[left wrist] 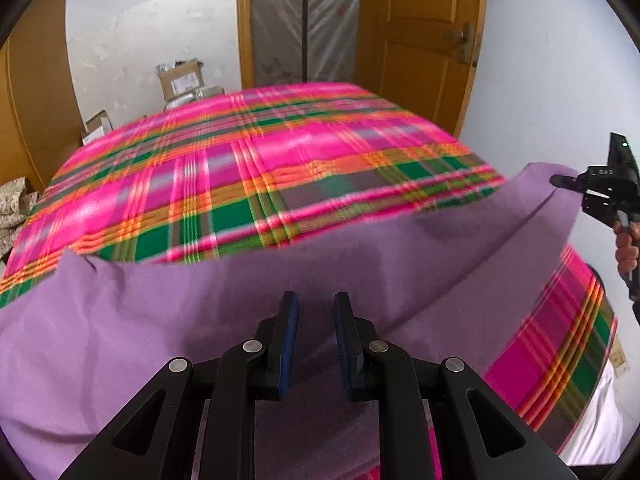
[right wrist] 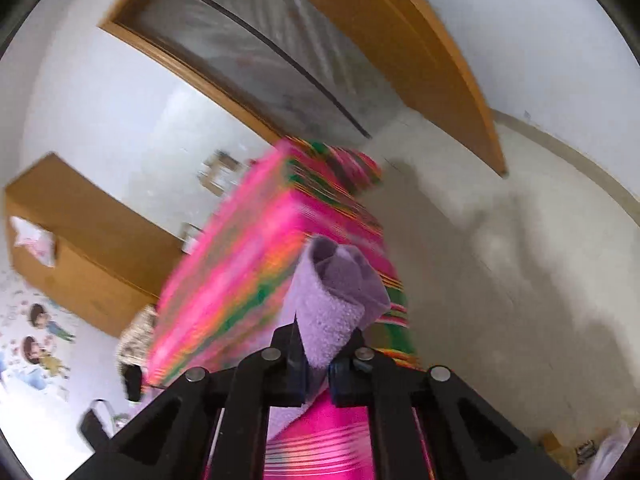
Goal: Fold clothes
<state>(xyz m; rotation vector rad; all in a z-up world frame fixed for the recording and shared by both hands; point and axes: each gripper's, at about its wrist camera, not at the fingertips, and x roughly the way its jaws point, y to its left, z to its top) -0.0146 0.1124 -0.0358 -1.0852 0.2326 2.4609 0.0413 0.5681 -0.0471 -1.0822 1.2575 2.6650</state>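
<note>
Right tongs (right wrist: 318, 364) on purple cloth (right wrist: 340, 300)

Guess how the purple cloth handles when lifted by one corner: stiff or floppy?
Likely floppy: the purple cloth sags between lifted corner and bed, and bunches into a roll in the right gripper. Probably grippy, not slippery: its surface looks fuzzy. Probably light, since a corner pinch lifts it.

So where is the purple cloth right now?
The purple cloth lies over the pink plaid blanket; its far right corner is pinched in the right gripper.
</note>
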